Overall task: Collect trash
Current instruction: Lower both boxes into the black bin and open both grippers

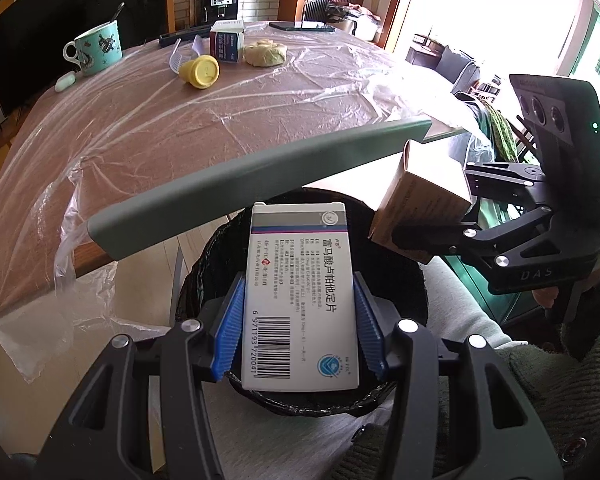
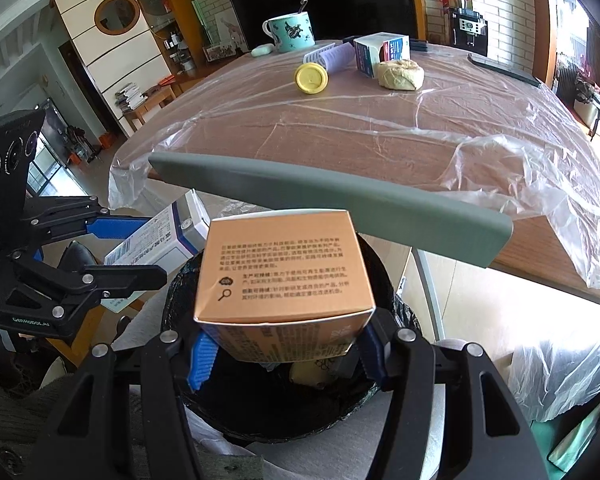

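My left gripper [image 1: 300, 320] is shut on a white medicine box [image 1: 300, 296] with a barcode, and holds it over the black-lined trash bin [image 1: 404, 296]. My right gripper [image 2: 288, 344] is shut on a tan cardboard box [image 2: 284, 276] above the same bin [image 2: 180, 312], where some trash [image 2: 312, 372] lies inside. In the left wrist view the right gripper [image 1: 412, 232] with the tan box [image 1: 428, 196] shows at right. The right wrist view has the left gripper [image 2: 140, 244] with the white box [image 2: 160, 236] at left.
A grey chair back [image 1: 260, 180] crosses just behind the bin. Beyond it a table under clear plastic sheet [image 1: 204, 120] bears a teal mug [image 1: 98, 46], a yellow lid [image 1: 202, 72], a blue-white carton [image 1: 228, 42], a dough-like lump [image 1: 266, 54] and an earbud case [image 1: 65, 82].
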The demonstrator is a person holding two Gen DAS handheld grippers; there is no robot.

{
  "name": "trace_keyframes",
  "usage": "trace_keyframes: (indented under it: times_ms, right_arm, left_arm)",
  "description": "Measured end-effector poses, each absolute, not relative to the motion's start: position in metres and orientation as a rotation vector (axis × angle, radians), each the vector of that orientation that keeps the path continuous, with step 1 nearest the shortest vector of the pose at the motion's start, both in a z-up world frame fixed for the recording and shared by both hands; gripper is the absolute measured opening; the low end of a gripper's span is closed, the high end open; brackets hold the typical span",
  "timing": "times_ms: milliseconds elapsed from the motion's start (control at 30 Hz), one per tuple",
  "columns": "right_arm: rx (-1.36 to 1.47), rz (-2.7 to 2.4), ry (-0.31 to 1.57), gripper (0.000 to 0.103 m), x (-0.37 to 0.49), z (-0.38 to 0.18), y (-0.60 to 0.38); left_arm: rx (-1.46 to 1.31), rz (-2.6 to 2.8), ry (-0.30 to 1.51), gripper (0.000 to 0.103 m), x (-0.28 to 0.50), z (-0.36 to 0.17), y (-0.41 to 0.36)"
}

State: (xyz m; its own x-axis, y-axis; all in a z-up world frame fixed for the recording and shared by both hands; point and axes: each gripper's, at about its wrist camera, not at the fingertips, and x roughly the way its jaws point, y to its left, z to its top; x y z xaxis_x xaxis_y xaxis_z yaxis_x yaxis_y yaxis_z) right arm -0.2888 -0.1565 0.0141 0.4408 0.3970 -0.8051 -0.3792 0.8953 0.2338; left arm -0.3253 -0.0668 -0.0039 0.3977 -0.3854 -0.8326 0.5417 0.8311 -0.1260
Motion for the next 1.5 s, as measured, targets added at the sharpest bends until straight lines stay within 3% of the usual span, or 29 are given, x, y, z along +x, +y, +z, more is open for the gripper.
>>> trace_keyframes:
  times_ms: [1500]
  right_arm:
    - [-0.041, 0.426, 1.140, 0.058, -0.271, -0.043, -0.143]
  left_arm:
    - [0.322, -0.508, 1.090, 0.052, -0.308, -0.071, -0.085]
